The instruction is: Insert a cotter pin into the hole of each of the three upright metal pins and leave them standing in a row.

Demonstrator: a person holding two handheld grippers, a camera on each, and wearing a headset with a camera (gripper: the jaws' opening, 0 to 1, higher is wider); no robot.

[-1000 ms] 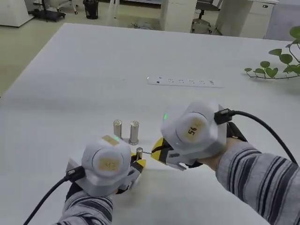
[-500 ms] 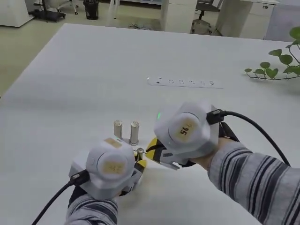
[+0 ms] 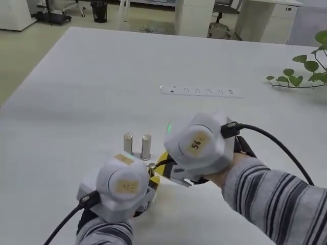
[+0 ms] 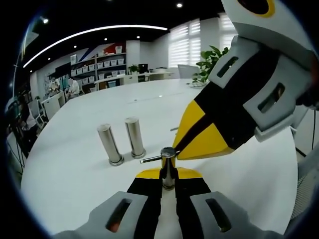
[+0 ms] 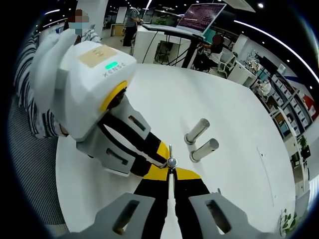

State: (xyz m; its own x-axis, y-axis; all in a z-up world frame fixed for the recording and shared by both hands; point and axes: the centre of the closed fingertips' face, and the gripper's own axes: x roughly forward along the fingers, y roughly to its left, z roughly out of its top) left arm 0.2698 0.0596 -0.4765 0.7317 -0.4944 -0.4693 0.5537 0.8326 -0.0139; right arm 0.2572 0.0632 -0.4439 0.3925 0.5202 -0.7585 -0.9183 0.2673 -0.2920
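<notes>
White tabletop [image 3: 92, 76] carries everything. Right tool [image 5: 171, 172] comes in from the right, jaws pinched together on the cotter pin [image 4: 149, 159], yellow tips right at the head of the third metal pin [image 4: 168, 158]. Left tool [image 4: 168, 175] sits opposite it, jaws clamped on that third metal pin's shaft. The pin is upright and its base is hidden by the jaws. Leafy plant [image 3: 301, 71] is at the far right edge and the power strip [image 3: 200, 90] lies flat mid-tabletop, both well apart from the work. One free metal pin [image 3: 128, 142] and a second free metal pin [image 3: 146, 145] stand upright just beside each other, not touching, just behind the held one. Cotter pin runs level through the hole near the top of the third metal pin. Its end sticks out on the side away from the right tool.
</notes>
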